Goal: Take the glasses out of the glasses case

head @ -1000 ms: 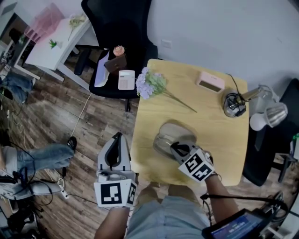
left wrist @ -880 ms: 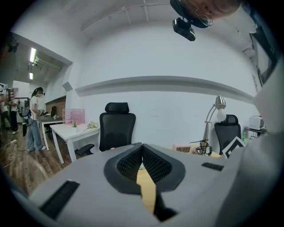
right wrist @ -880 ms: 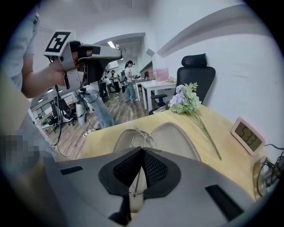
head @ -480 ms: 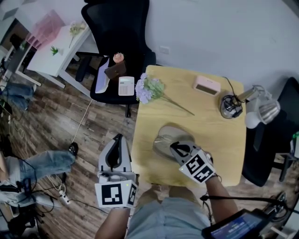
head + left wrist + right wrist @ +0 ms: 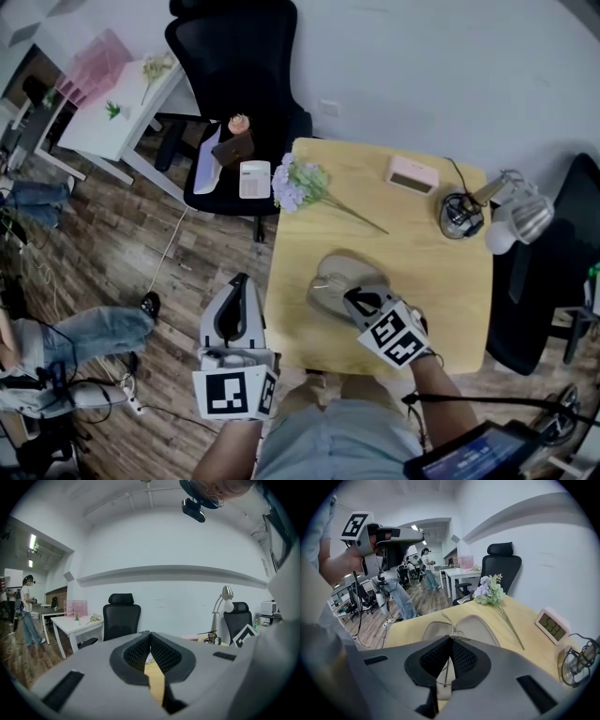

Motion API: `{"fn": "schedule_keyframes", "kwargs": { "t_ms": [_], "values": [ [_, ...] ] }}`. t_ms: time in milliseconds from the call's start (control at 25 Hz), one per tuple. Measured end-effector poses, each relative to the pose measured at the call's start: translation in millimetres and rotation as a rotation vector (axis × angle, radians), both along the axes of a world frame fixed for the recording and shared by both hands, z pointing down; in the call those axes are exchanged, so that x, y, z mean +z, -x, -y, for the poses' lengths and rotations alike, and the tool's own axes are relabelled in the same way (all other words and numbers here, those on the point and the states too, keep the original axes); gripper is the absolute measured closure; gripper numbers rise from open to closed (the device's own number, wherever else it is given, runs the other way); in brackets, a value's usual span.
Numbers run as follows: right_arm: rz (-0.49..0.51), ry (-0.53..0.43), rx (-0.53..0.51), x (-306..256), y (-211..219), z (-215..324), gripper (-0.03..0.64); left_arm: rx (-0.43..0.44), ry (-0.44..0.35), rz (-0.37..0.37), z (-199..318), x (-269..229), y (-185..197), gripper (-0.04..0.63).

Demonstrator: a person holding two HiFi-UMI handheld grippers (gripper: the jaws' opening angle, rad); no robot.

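An open beige glasses case (image 5: 336, 278) lies on the near part of the wooden table (image 5: 441, 300); both its halves (image 5: 476, 626) show in the right gripper view. Thin wire-framed glasses (image 5: 449, 619) rise from the case. My right gripper (image 5: 359, 298) reaches over the case, and its jaws (image 5: 450, 639) are shut on the frame, with a thin temple showing in the gap behind the pads. My left gripper (image 5: 238, 284) hangs left of the table over the floor. Its jaws (image 5: 150, 634) are shut with nothing between them.
Purple flowers (image 5: 302, 181), a pink clock (image 5: 413, 173) and a desk lamp (image 5: 517, 217) with its round base (image 5: 460, 214) stand at the table's far side. A black chair (image 5: 236, 89) carrying small items and a white desk (image 5: 103, 108) stand beyond. Someone's legs (image 5: 89, 330) lie at the left.
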State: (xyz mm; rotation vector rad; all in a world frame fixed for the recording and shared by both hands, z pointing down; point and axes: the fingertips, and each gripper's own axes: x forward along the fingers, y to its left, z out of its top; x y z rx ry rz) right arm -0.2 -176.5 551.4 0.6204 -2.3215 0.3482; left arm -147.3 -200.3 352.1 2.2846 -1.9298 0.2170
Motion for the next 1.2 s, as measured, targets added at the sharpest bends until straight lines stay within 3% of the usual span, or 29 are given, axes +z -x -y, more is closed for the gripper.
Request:
{"fn": "schedule_keyframes", "kwargs": {
  "t_ms": [360, 640, 1200],
  "values": [
    [-0.079, 0.046, -0.004, 32, -6, -2, 0.6, -0.012, 0.034, 0.004, -2, 14, 2, 0.589],
    [-0.07, 0.06, -0.01, 39, -4, 0, 0.565, -0.031, 0.054, 0.002, -1, 23, 4, 0.589],
    [-0.076, 0.118, -0.021, 45, 3, 7, 0.575, -0.06, 0.068, 0.003, 0, 27, 9, 0.589]
  ]
}}
